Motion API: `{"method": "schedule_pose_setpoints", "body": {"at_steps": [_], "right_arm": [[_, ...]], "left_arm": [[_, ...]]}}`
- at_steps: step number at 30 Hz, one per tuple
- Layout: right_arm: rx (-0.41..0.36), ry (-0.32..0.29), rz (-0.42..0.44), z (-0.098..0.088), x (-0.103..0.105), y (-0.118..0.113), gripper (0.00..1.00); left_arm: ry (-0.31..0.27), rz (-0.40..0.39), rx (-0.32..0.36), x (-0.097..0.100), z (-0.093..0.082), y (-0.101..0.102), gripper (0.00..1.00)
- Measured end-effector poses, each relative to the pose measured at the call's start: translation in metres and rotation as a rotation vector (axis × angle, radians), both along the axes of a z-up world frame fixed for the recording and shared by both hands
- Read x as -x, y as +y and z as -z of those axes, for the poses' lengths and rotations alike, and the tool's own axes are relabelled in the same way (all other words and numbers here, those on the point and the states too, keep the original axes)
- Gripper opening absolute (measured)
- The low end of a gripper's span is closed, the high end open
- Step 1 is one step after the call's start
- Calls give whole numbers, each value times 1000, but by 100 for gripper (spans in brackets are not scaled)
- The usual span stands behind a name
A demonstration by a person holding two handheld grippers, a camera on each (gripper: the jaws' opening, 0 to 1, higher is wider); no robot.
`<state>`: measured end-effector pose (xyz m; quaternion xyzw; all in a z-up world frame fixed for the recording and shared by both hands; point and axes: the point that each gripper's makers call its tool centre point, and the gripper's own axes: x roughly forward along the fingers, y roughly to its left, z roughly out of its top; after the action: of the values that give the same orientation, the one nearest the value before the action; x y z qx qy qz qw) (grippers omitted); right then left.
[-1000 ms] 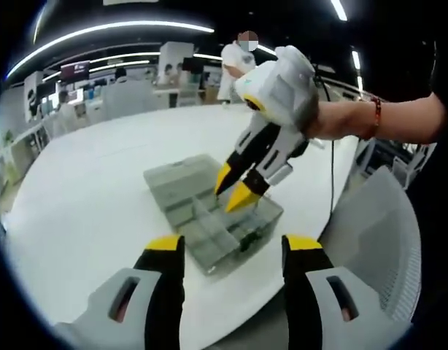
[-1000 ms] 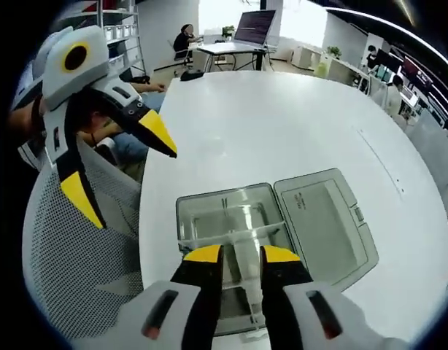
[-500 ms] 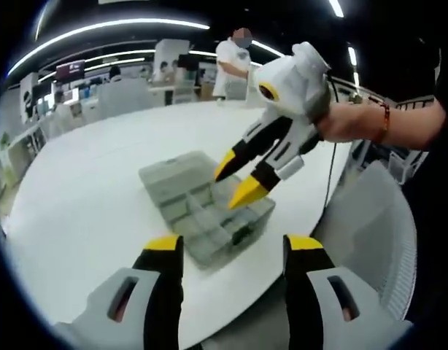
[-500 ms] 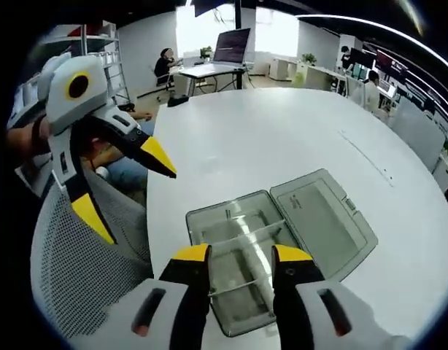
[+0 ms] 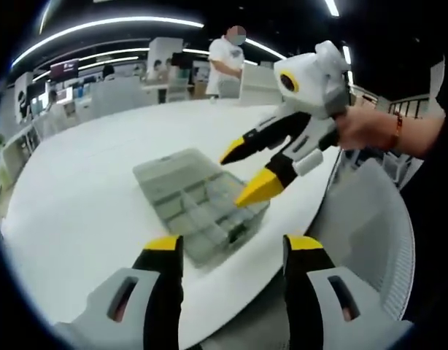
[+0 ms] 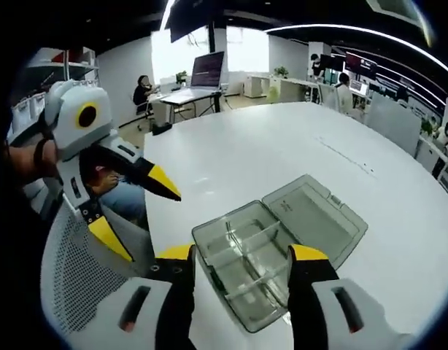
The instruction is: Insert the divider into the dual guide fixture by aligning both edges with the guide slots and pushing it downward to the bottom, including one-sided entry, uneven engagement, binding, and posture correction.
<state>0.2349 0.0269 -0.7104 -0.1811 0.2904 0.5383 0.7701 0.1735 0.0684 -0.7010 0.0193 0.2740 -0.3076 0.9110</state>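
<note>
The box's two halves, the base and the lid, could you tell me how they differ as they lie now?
The base holds clear dividers that split it into compartments; the lid is one undivided tray. The base lies nearer the right gripper, the lid beyond it. Both are translucent grey, lie open side by side on the white table, and are joined along one edge.

Your left gripper view looks across the white table [image 5: 78, 197] from its near edge, down at the open clear box [image 5: 198, 208] from fairly near; your right gripper view faces the same box [image 6: 275, 248] from above, opposite side; the 2 share box and table
</note>
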Motion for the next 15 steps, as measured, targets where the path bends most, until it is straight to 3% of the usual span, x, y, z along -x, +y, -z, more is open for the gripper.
{"method": "schedule_pose_setpoints", "body": {"at_steps": [3, 8, 15], "right_arm": [[-7, -14, 7, -1, -1, 0, 50], [-8, -46, 41, -5, -6, -8, 64], [-31, -61, 72, -2, -4, -19, 74]], "left_arm": [[6, 1, -5, -2, 0, 4, 54], [10, -6, -8, -3, 0, 12, 56], [17, -43, -6, -1, 5, 19, 60]]}}
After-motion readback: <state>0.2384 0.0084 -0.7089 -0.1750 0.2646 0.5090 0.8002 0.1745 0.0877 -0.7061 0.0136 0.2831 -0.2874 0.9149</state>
